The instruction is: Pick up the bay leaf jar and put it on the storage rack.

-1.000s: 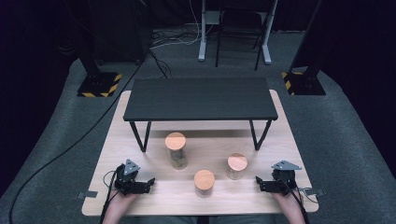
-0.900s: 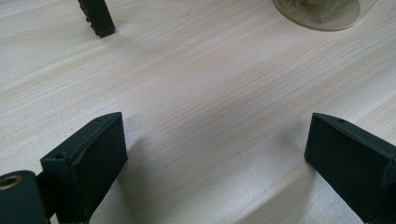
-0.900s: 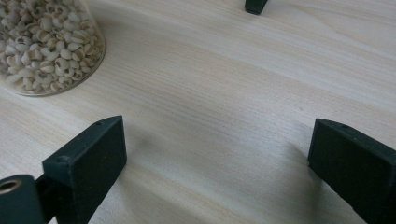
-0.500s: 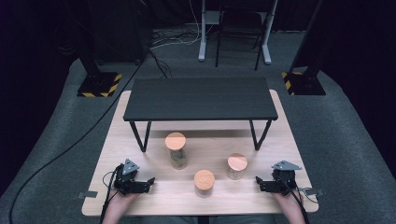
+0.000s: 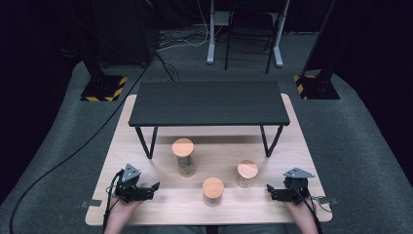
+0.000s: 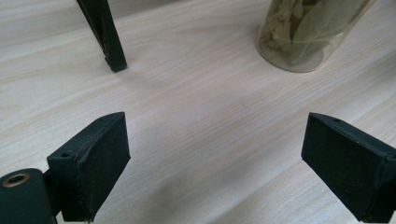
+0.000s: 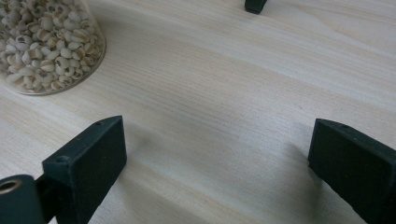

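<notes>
Both grippers rest low on the wooden table, jaws wide and empty; the left gripper has just been closing a little with nothing between its pads, which I judge a settling before a reach, not a grasp. From it, the short jar stands at 3 o'clock, the tall leaf jar at 1 o'clock; the bean jar sits at 10 o'clock of the right gripper; farthest, the black shelf. Against the earlier frame, jars and hands keep their places.

Orange-lidded jars, black shelf, pale table
</notes>
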